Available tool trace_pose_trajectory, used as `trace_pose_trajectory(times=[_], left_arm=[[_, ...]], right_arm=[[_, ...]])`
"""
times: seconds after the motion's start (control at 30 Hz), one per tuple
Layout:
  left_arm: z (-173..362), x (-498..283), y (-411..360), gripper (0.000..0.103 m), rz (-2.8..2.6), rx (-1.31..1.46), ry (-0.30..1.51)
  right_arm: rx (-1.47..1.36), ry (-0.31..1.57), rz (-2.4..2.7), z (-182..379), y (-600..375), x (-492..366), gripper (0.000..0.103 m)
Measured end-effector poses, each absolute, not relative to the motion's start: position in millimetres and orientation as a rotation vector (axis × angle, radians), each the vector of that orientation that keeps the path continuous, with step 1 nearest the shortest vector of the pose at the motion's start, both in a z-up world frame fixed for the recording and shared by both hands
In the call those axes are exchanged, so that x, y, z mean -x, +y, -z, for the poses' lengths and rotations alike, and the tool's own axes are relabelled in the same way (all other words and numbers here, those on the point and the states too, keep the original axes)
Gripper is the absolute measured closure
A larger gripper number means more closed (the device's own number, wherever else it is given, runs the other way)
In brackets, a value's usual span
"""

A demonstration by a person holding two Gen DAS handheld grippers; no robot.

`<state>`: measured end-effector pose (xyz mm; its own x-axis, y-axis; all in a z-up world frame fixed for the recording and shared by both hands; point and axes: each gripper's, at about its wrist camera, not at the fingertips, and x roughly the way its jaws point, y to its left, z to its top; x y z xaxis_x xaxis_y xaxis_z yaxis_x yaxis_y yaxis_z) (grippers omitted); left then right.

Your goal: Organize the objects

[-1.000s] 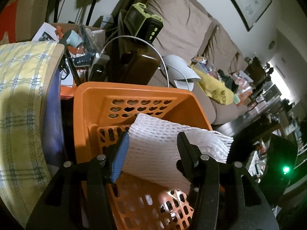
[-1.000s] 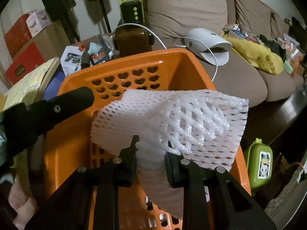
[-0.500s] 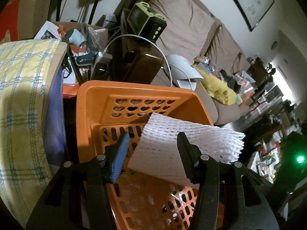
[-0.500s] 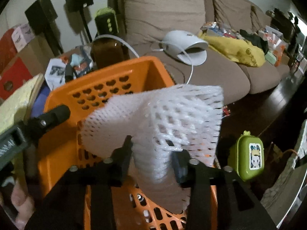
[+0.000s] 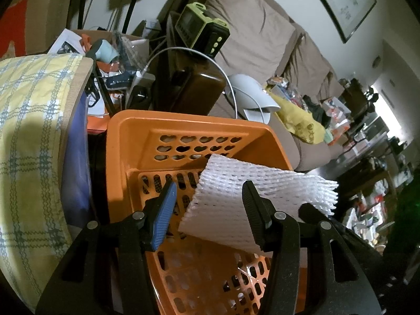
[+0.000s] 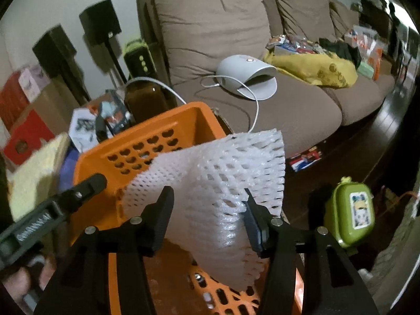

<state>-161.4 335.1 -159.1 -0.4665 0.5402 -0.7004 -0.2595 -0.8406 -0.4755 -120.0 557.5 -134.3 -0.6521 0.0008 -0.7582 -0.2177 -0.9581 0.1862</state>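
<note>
Foam net slants over basket; right gripper opening, left gripper parted

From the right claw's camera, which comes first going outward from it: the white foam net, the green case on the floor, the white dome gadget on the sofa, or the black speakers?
1. White foam net, between the right claw fingers.
2. Green case, low right, on the floor.
3. White dome gadget, on the sofa seat beyond.
4. Black speakers, upper left by the wall.
</note>
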Motion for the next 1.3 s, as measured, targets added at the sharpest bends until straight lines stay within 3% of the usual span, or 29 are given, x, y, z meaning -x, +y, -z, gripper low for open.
trace_pose_trajectory(times=[0.17, 0.4, 0.6, 0.93, 1.3], left_arm=[[160.0, 162.9, 334.8, 0.054, -2.301, 1.266, -0.422], [158.4, 161.9, 335.6, 0.054, -2.309, 1.260, -0.407], [158.4, 161.5, 336.7, 0.054, -2.309, 1.258, -0.394], [158.8, 160.4, 338.1, 0.054, -2.310, 1.260, -0.395], [158.0, 160.8, 337.6, 0.054, -2.313, 1.257, -0.387]], right_arm=[[1.178, 0.600, -2.767, 128.0, 572.2, 112.5, 0.051], [1.078, 0.606, -2.735, 120.1, 582.2, 106.4, 0.085], [1.148, 0.496, -2.662, 131.0, 583.5, 114.7, 0.096], [1.367, 0.382, -2.708, 164.5, 544.3, 139.6, 0.097], [1.299, 0.406, -2.768, 147.4, 537.0, 135.0, 0.094]])
